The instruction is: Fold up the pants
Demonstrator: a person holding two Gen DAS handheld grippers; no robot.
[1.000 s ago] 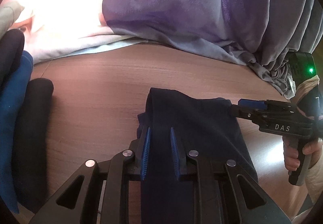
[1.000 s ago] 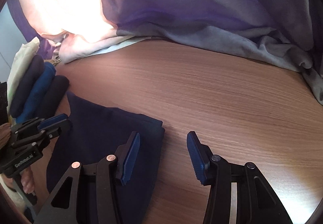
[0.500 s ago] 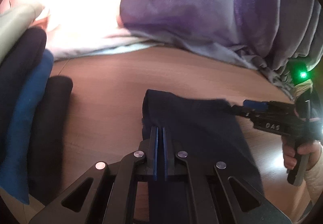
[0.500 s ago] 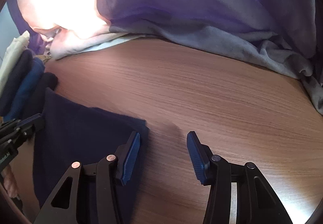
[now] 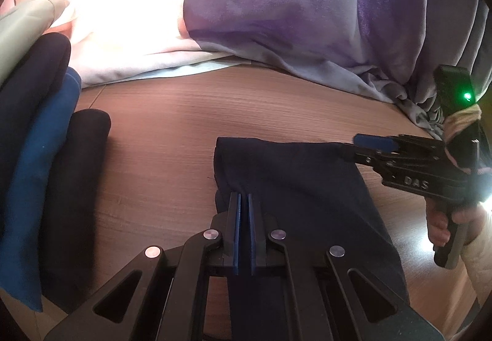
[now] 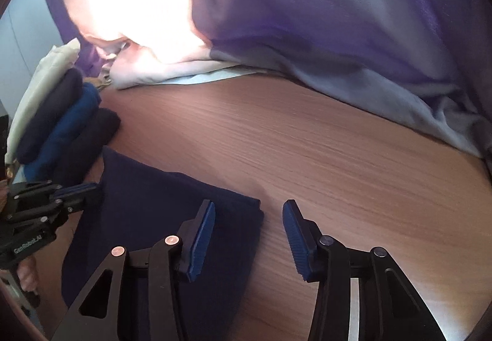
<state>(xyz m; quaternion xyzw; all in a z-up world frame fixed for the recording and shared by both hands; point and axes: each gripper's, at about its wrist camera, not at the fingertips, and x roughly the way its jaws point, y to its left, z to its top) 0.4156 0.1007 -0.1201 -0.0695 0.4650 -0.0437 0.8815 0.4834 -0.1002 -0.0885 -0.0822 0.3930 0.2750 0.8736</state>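
Dark navy pants point(image 5: 292, 181) lie folded flat on the wooden table point(image 5: 169, 141). My left gripper point(image 5: 243, 202) is shut, its blue pads pinching the cloth at the pants' near left edge; in the right wrist view it shows at the left point(image 6: 77, 190). My right gripper point(image 6: 249, 204) straddles the far right corner of the pants point(image 6: 147, 208), one pad over the cloth, the other over bare wood. Its jaws are closing and do not press on the cloth. From the left wrist view its tip point(image 5: 363, 145) rests at that same corner.
A stack of folded clothes point(image 5: 46, 141), black, blue and cream, lies along the table's left side point(image 6: 61, 125). Purple and grey draped fabric point(image 5: 307, 18) hangs over the table's back edge. A person's hand point(image 5: 442, 227) grips the right gripper's handle.
The left jaws have closed from slightly apart to pinched on the pants' left edge. The right jaws have narrowed a little and shifted sideways at the pants' corner.
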